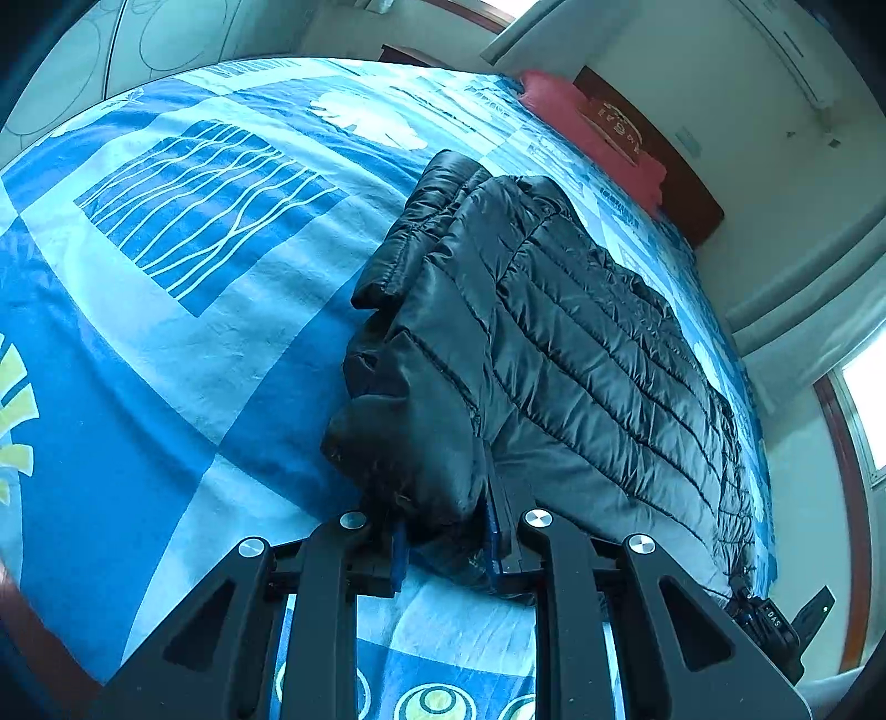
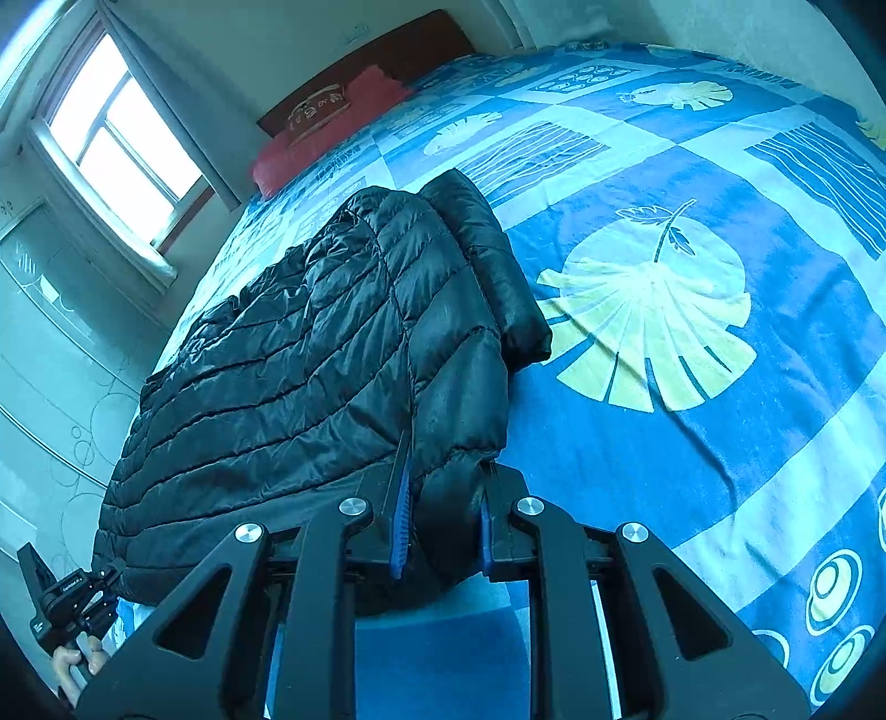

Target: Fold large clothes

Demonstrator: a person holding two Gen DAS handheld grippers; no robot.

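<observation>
Black puffer jacket (image 1: 554,343) lay folded on the bed, pinched at its near edge by both tongs.

Nearest the left wrist camera, the left tongs (image 1: 448,540) had their blue-padded fingers (image 1: 400,559) closed on a bunched corner of the jacket; the right tongs (image 2: 443,529) clamped the opposite near corner the same way. Each camera caught the other tongs at the far end of that near edge, low in its frame. Beyond the grips, the quilted jacket stretched away across the blue patterned bedspread (image 2: 692,443), one sleeve (image 2: 493,260) lying folded along its side. Farther off, a red pillow (image 1: 598,133) sat against the dark wooden headboard (image 2: 382,50), and a bright window (image 2: 116,133) stood in the wall beside the bed.
</observation>
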